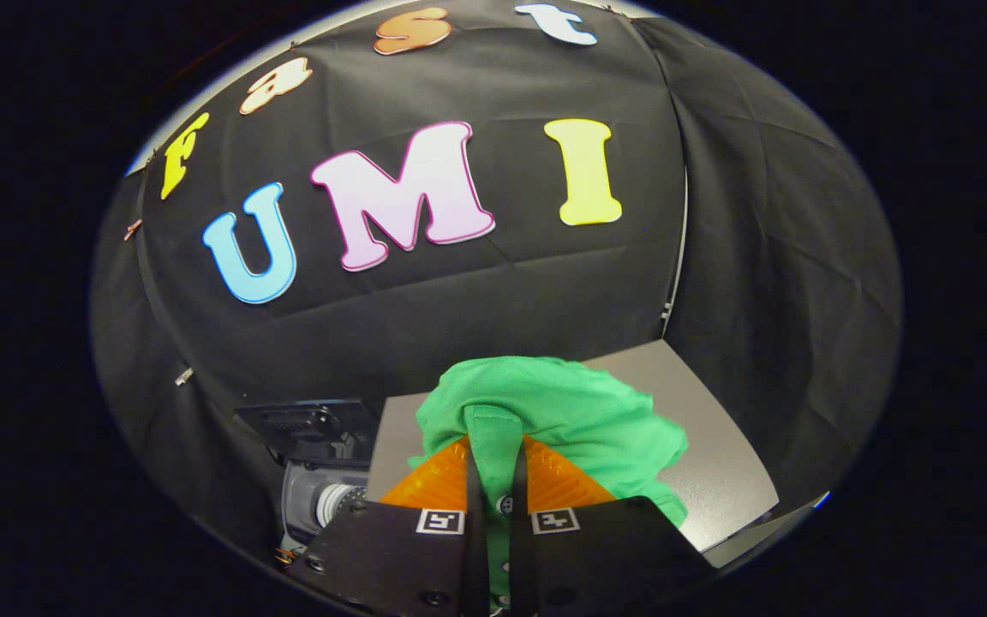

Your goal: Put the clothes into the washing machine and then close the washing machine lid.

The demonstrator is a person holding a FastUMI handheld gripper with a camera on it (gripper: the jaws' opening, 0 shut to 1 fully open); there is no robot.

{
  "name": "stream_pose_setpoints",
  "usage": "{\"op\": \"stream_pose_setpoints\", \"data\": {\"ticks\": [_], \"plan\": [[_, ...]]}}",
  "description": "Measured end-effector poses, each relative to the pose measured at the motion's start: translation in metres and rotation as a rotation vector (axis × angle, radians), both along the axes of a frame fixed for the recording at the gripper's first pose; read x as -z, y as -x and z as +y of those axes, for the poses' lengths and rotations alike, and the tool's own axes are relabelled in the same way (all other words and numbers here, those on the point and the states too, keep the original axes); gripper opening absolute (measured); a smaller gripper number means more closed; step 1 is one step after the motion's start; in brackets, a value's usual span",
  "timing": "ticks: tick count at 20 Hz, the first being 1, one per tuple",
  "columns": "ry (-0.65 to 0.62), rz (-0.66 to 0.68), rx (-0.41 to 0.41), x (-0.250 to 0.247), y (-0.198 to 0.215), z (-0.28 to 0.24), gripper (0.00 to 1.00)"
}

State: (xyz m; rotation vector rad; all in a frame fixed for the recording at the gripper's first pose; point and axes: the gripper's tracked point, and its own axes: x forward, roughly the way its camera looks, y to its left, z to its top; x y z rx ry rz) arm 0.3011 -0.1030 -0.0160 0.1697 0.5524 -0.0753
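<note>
At nine o'clock of the fingers, low beside the table's left edge: washing machine (322, 467), lid state impossible to tell. At centre: gripper (493, 467) nearly closed, both fingers pinching a fold of the green garment (562, 420), bulk bunched just ahead over the grey table (716, 463). Carrying step, by the look of it. Next: swing toward nine o'clock, clear the table edge, lower over the drum. Open room at twelve o'clock before the cloth wall (459, 317).
</note>
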Motion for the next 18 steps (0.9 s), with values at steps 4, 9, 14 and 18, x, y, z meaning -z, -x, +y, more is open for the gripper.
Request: {"op": "stream_pose_setpoints", "data": {"ticks": [4, 9, 14, 18], "plan": [[-0.016, -0.058, -0.053, -0.049, 0.005, 0.043, 0.14], [-0.044, -0.085, -0.151, -0.076, 0.017, 0.123, 0.14], [0.007, -0.073, -0.281, -0.065, 0.03, 0.22, 0.13], [0.006, -0.039, -0.361, -0.031, 0.037, 0.298, 0.14]]}}
